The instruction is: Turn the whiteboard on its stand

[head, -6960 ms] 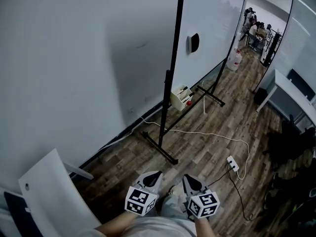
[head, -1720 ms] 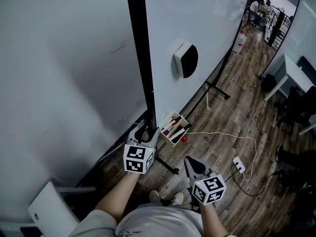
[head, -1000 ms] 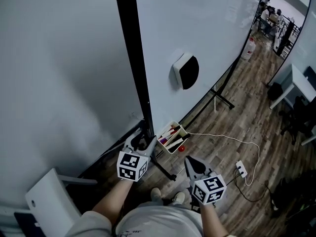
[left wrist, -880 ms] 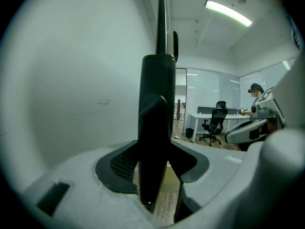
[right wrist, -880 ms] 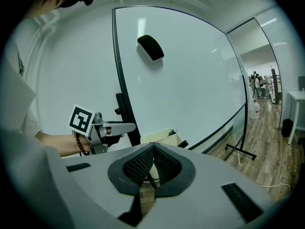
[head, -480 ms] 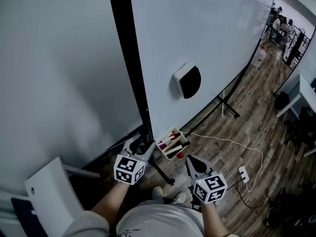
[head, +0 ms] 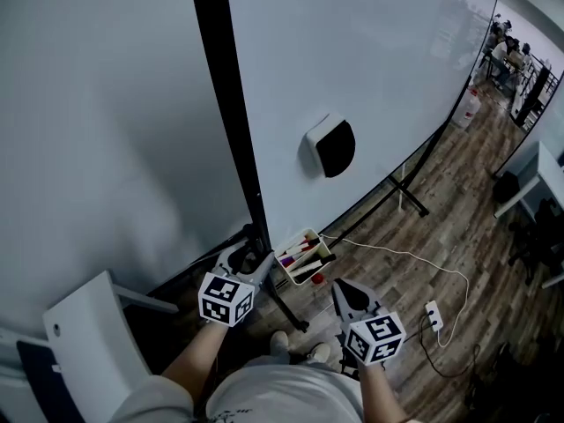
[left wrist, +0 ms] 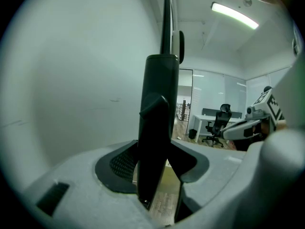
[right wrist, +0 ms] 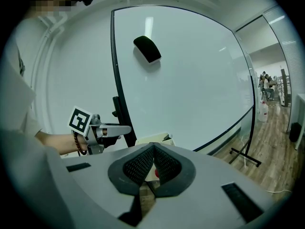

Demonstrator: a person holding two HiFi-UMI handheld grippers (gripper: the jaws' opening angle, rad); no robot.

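Observation:
The whiteboard [head: 370, 77] stands upright on its black stand, with a dark eraser [head: 330, 145] stuck on its face. My left gripper [head: 251, 258] is low on the black side post [head: 225, 130]. In the left gripper view the post [left wrist: 157, 128] fills the gap between the pads of the left gripper [left wrist: 155, 175], which press on both its sides. My right gripper [head: 345, 293] hangs near my body, shut and empty, apart from the board. The right gripper view shows the right gripper [right wrist: 152, 163] with its pads together, and the left gripper [right wrist: 114, 130] on the post beyond.
A small tray of markers [head: 300, 256] hangs beside the post at the board's lower corner. A white chair [head: 84, 342] stands at my left. A white cable and power strip [head: 434, 311] lie on the wood floor. The stand's far foot [head: 410, 196] reaches out to the right.
Seven seconds ago both grippers hung by my body, away from the board. Over the last second the left gripper stays on the post, a little lower in view; the right gripper has not moved.

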